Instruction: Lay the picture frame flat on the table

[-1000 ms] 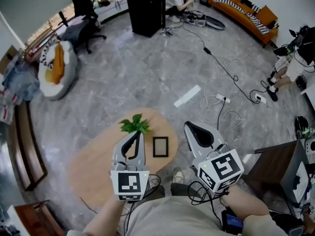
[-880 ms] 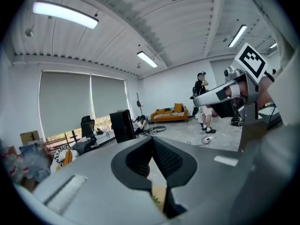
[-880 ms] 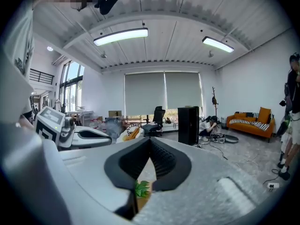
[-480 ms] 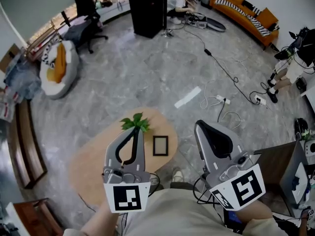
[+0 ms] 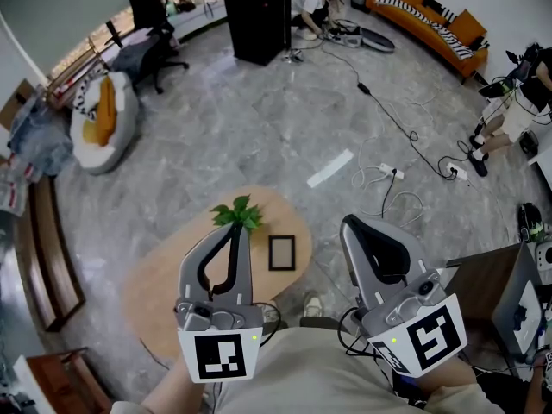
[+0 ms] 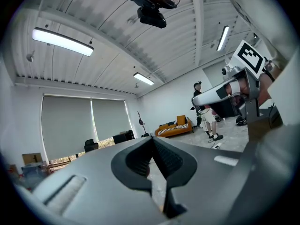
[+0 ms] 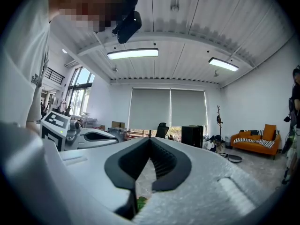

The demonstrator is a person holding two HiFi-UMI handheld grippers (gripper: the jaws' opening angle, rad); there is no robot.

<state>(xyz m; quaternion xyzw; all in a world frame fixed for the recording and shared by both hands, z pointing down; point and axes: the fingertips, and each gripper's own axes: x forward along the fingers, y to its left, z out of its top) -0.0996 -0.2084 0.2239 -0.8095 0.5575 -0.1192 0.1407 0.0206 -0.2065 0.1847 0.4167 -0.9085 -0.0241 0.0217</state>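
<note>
A small dark picture frame (image 5: 281, 254) looks to lie flat on the oval wooden table (image 5: 164, 287), near its right end. Both grippers are held high and close to the head camera, well above the table. The left gripper (image 5: 239, 229) is shut with nothing in it, and its tips point toward the plant. To the right of the table's edge the right gripper (image 5: 348, 223) hangs over the floor, also shut and empty. In the left gripper view the left gripper (image 6: 151, 139) shows its jaws meeting against the room and ceiling. The right gripper (image 7: 150, 140) looks the same in its own view.
A green potted plant (image 5: 236, 216) stands on the table just left of the frame. A dark desk (image 5: 492, 287) stands to the right. Cables and a power strip (image 5: 390, 172) lie on the grey floor beyond. Farther off are a black cabinet (image 5: 254, 15) and an orange sofa (image 5: 431, 15).
Both grippers have come up and back toward the head camera over the second, and look larger now. The frame and plant have not moved.
</note>
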